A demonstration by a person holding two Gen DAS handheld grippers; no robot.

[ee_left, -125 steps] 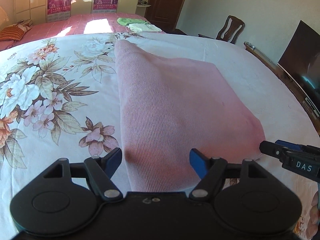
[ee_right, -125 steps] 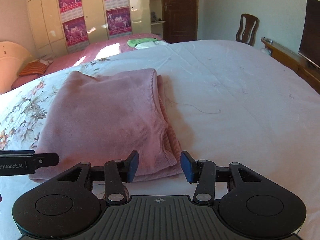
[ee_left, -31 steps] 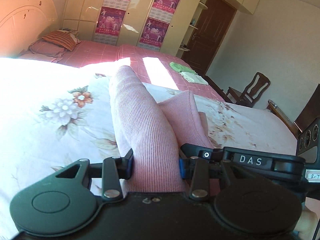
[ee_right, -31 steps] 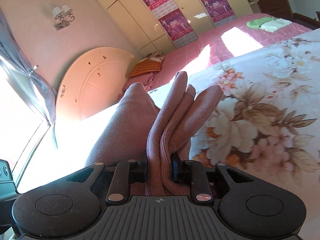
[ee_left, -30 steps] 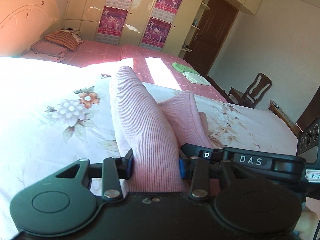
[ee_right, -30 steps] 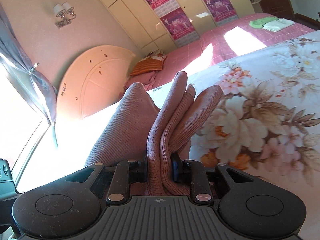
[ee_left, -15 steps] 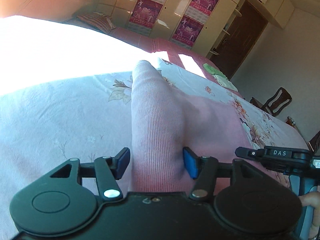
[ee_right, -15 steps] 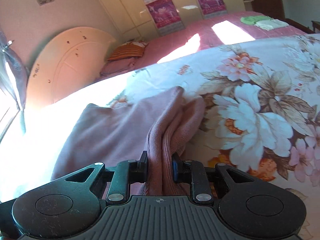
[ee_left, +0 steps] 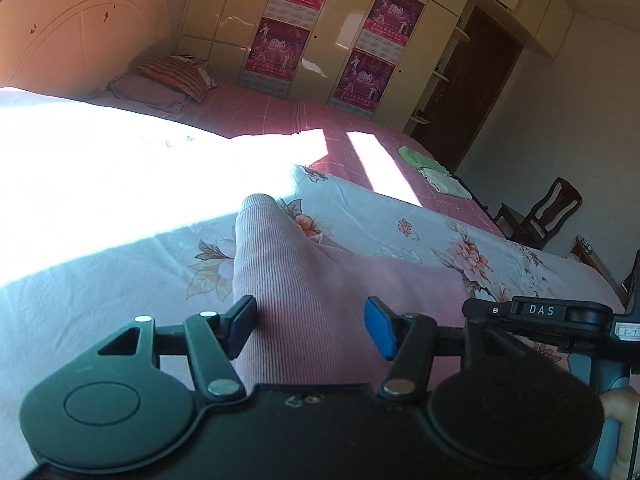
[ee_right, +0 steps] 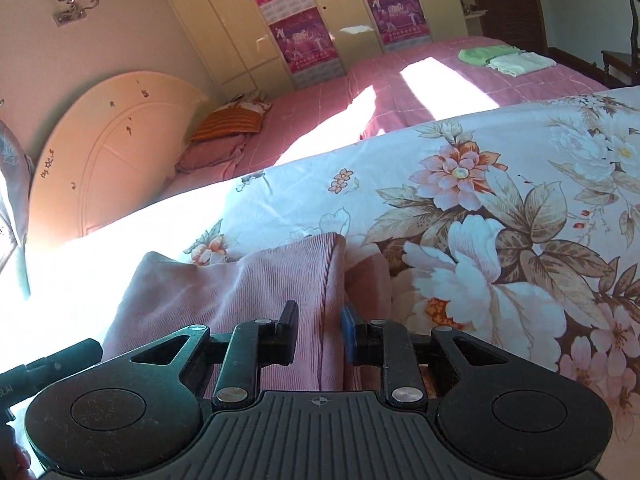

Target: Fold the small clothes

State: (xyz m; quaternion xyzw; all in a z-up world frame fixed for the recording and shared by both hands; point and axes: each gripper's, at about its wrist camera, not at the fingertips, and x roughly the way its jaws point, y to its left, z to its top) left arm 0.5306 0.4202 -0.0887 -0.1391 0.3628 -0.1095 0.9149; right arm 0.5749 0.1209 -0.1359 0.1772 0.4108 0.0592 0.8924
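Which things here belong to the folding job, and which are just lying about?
In the job: pink knit, left gripper, right gripper, floral bedspread.

Lying about: green cloths, striped pillow, chair, posters.

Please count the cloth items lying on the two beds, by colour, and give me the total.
Pink: 1, the garment on the floral bed.
Green: 1, folded cloth on the far bed.
Pale: 1, folded cloth beside it.
Striped orange: 1, pillow.
Total: 4
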